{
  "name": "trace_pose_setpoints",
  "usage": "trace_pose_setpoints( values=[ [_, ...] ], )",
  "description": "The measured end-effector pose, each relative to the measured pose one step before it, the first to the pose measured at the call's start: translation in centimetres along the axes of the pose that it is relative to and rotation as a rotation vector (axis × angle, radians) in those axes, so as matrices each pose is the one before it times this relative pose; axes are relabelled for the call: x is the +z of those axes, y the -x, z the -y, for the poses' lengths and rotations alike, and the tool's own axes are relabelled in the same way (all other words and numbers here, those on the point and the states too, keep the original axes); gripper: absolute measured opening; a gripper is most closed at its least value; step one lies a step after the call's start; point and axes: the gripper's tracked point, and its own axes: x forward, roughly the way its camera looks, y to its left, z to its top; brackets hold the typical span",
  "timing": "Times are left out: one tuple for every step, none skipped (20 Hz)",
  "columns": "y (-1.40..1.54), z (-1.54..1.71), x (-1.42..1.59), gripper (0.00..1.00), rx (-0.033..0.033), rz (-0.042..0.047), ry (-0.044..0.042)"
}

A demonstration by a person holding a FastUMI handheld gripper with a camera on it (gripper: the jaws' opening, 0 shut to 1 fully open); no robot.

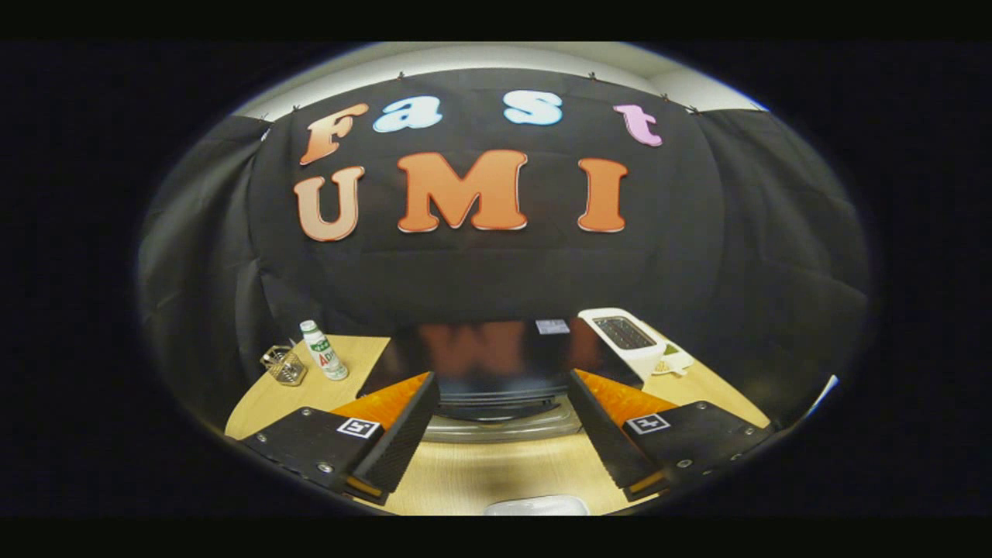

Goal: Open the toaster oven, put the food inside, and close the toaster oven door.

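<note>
**Open tongs facing the closed toaster oven**

The tongs (496, 434) are hanging spread wide over the wooden worktop (473, 480), holding nothing, their ribbed inner faces turned toward each other. Just ahead of them, framed in the gap between the two fingers, the toaster oven (496, 368) is sitting with its front facing the tongs. Its long axis is running crosswise to the fingers, from one finger across to the other. Its door is looking closed, a dark glossy panel mirroring the wall behind the tongs, with a pale curved handle (500, 426) lying along its lower edge. Below the tongs, a pale rounded object (536, 506) is peeking in, too cropped to identify. Beyond the left finger, a small white bottle (324, 350) is standing upright, with a faceted clear glass holder (284, 366) just beside it. Beyond the right finger, a white slotted toaster (629, 341) is sitting next to the oven.
</note>
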Motion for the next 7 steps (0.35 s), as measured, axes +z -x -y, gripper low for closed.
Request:
trace_pose_setpoints(
  values=[
    [0.586,0.107,1.479,0.99,-0.00378,0.01895,0.00859],
    [0.692,-0.029,1.272,0.99,-0.00104,0.01419,0.00528],
    [0.593,-0.078,1.146,0.99,0.00027,0.00946,0.00111],
    [0.606,-0.236,1.161,0.99,0.00387,0.00979,-0.00364],
    [0.532,-0.283,0.971,0.99,0.00639,0.00911,-0.00634],
    [0.565,-0.395,1.223,0.99,0.00802,0.01417,-0.00482],
    [0.534,-0.340,1.075,0.99,0.00626,0.01498,0.00007]
  ],
)
